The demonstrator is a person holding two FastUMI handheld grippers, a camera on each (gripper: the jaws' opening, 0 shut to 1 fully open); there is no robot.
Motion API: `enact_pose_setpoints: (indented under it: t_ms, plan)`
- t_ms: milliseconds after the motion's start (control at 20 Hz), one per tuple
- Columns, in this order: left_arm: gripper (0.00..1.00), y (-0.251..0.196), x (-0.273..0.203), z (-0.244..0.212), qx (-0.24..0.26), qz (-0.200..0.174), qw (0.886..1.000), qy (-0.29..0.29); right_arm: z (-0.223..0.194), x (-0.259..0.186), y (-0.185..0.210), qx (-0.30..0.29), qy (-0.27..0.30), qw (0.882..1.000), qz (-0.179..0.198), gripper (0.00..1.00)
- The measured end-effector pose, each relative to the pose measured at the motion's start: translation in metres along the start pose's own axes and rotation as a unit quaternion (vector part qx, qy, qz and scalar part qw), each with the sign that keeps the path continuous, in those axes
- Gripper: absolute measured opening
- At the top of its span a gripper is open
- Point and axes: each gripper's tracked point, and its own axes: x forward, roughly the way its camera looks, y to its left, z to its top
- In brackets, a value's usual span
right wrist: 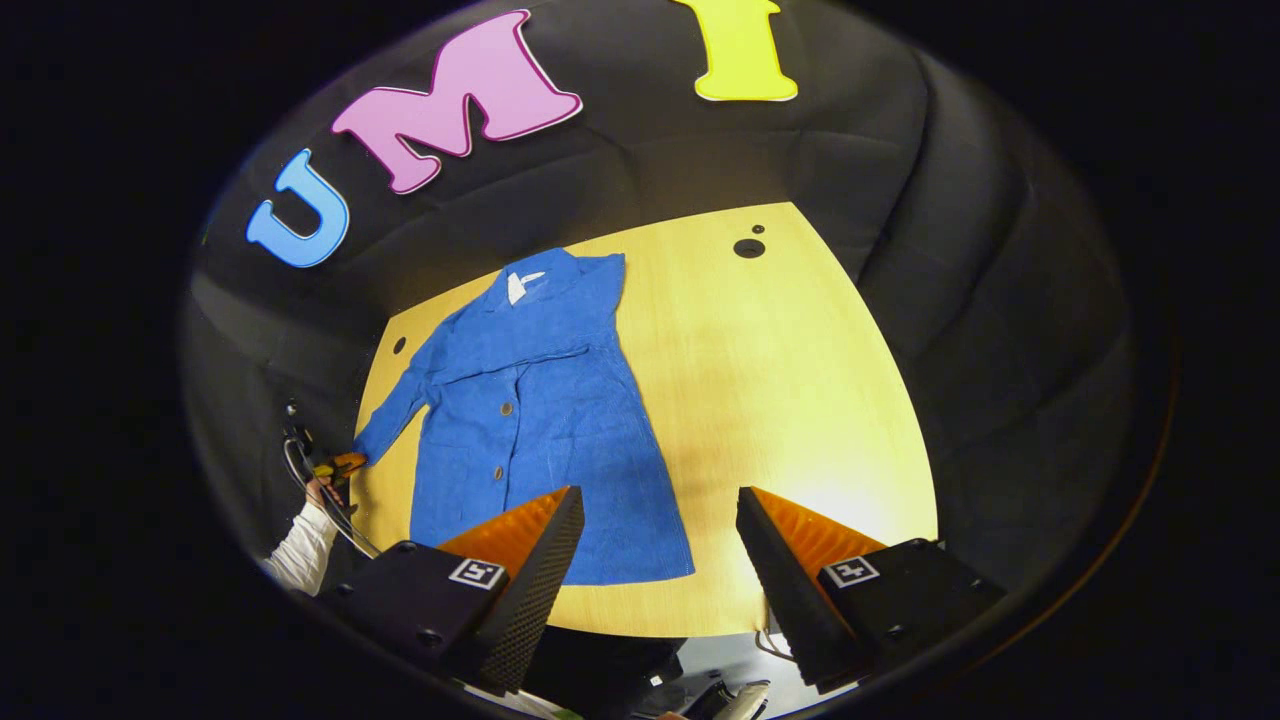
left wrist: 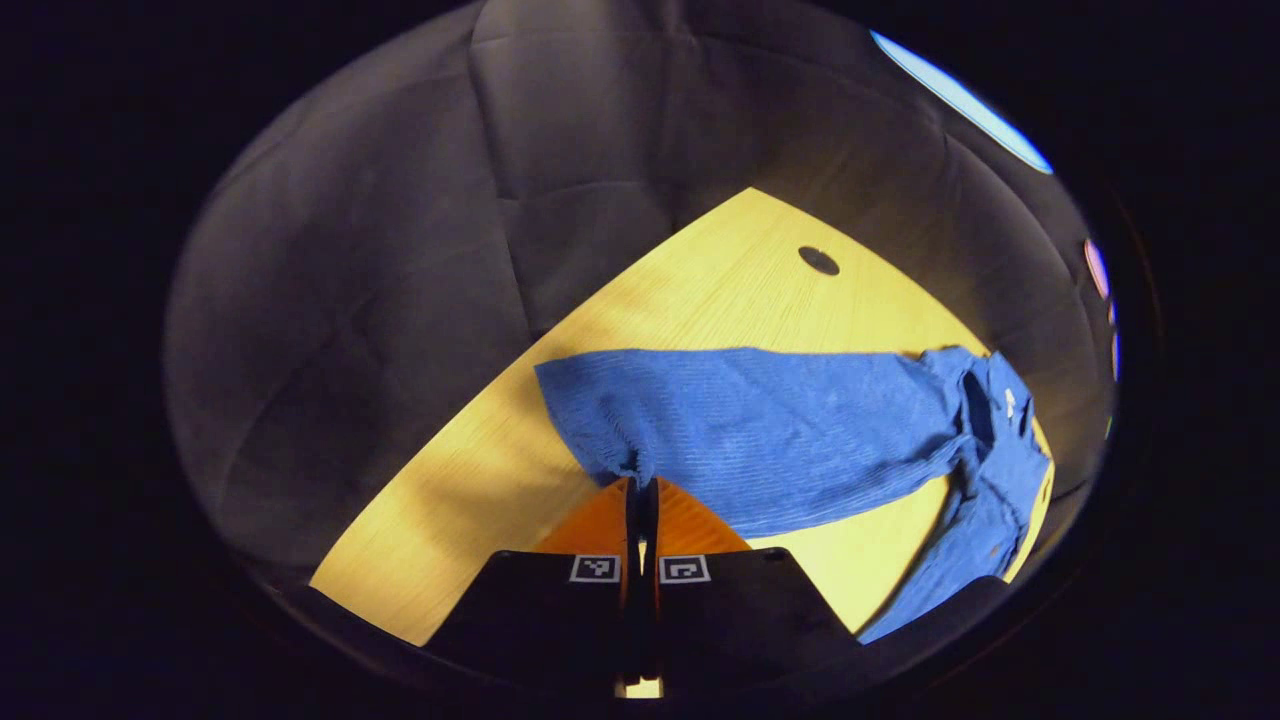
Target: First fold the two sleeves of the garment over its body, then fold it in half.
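Left gripper (left wrist: 641, 483) is pinched on the cuff of the sleeve (left wrist: 600, 420) at the table's (right wrist: 800, 400) left edge, right gripper (right wrist: 660, 505) wide open above the near edge, and a thin pinch could slip, dragging the shirt (right wrist: 540, 400) askew.

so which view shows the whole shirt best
The right gripper view: the shirt lies flat across the table, collar to hem, with one sleeve out. The left gripper view shows it sideways, up close, its fingers pinching the cuff.
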Motion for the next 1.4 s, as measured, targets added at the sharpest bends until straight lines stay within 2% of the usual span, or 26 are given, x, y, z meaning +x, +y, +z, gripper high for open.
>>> enact_pose_setpoints:
  t_ms: [100,250,400,450,500,600,750,800,850,1000,1050,1150,1200,1300,1400]
  plan:
    - [0.0,-0.022,-0.025,0.033,-0.013,-0.029,0.999,-0.034,0.003,0.0,0.002,0.011,-0.001,1.0,0.006,0.99]
    - [0.0,-0.057,-0.069,0.078,-0.005,-0.068,0.994,-0.086,0.005,0.001,0.004,0.021,-0.002,1.0,0.019,0.99]
    - [0.0,-0.12,-0.113,0.112,0.046,-0.108,0.983,-0.141,0.008,0.005,0.005,0.02,0.003,0.999,0.036,0.99]
    - [0.0,-0.151,-0.129,0.119,0.066,-0.128,0.976,-0.163,0.008,0.004,0.004,0.022,0.004,0.999,0.041,0.99]
    - [0.0,-0.185,-0.148,0.132,0.082,-0.154,0.964,-0.2,0.008,0.004,0.004,0.026,0.005,0.999,0.045,0.99]
    - [0.0,-0.253,-0.181,0.132,0.135,-0.198,0.942,-0.233,0.009,0.002,0.006,0.039,0.007,0.998,0.057,0.99]
    - [0.0,-0.364,-0.192,0.095,0.246,-0.23,0.909,-0.245,0.009,-0.002,0.004,0.046,0.01,0.996,0.072,0.99]
    - [0.0,-0.399,-0.183,0.08,0.281,-0.234,0.899,-0.243,0.009,-0.003,0.001,0.047,0.006,0.996,0.073,0.99]
    - [0.0,-0.429,-0.169,0.064,0.304,-0.231,0.897,-0.223,0.009,-0.003,-0.005,0.05,0.002,0.996,0.072,0.99]
    - [0.0,-0.49,-0.125,0.015,0.317,-0.227,0.908,-0.151,0.005,-0.003,-0.017,0.067,0.003,0.996,0.063,0.99]
    - [0.0,-0.5,-0.105,-0.003,0.331,-0.215,0.91,-0.124,0.002,-0.002,-0.023,0.069,0.006,0.996,0.054,0.99]
    - [0.0,-0.504,-0.071,-0.033,0.375,-0.162,0.91,-0.071,-0.002,0.001,-0.039,0.069,0.007,0.997,0.036,0.99]
    - [0.0,-0.51,-0.061,-0.048,0.389,-0.153,0.907,-0.058,-0.004,0.002,-0.044,0.072,0.007,0.997,0.03,0.99]
    - [0.0,-0.534,-0.042,-0.078,0.391,-0.158,0.906,-0.035,-0.007,0.004,-0.047,0.084,0.008,0.996,0.028,0.99]
    - [0.0,-0.543,-0.027,-0.102,0.4,-0.135,0.906,-0.013,-0.013,0.004,-0.049,0.095,0.017,0.995,0.03,0.99]
